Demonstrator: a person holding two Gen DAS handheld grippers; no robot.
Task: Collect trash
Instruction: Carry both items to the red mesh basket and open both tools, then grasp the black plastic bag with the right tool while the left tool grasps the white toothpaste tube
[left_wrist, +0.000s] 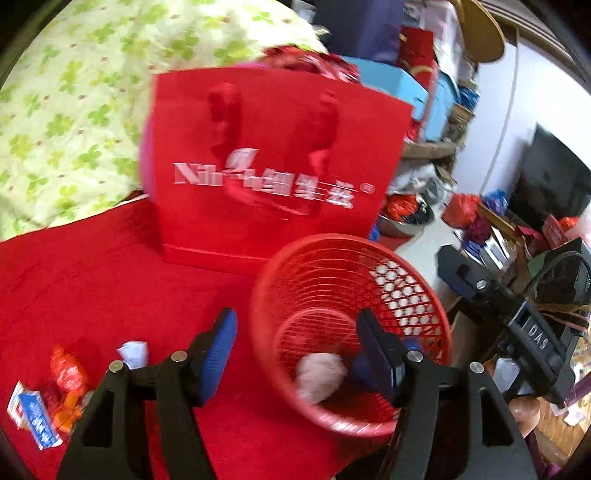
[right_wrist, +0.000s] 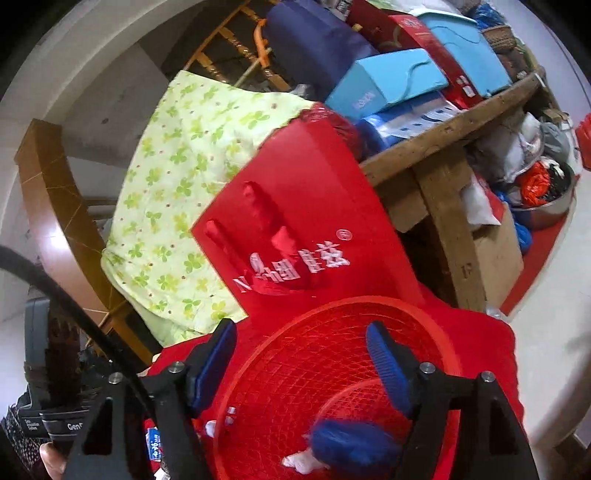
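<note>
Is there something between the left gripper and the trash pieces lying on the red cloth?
Nothing visible. The white scrap, orange wrapper and blue-white packet lie uncovered left of the open left gripper.

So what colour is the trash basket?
Red, the basket shows best in the left wrist view.

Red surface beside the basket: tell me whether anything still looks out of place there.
Yes. Loose litter lies outside the red basket: a white crumpled scrap, orange wrappers and a small blue-and-white carton, scattered on the red cloth left of it.
</note>
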